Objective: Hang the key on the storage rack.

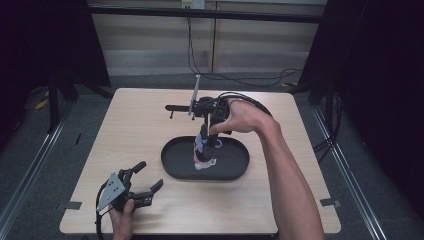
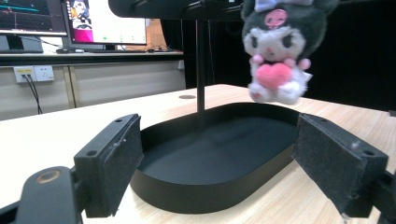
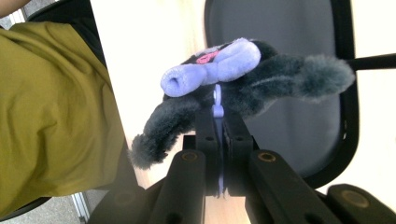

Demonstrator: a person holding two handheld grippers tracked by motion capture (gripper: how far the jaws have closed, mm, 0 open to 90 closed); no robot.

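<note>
I'm clamping right gripper (image 3: 218, 122) on plush toy (image 2: 278, 49)'s loop, apparently | toy dangling over black oval tray (image 1: 172, 162) | left gripper (image 1: 141, 181) gaping at tray's 8 o'clock

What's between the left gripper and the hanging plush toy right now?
In the left gripper view, the near wall of the black oval tray lies between the open left gripper and the plush toy, which hangs above the tray.

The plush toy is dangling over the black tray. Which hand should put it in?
The right. Its gripper is shut on the plush toy's loop above the black tray. The left gripper sits open, off beside it.
</note>
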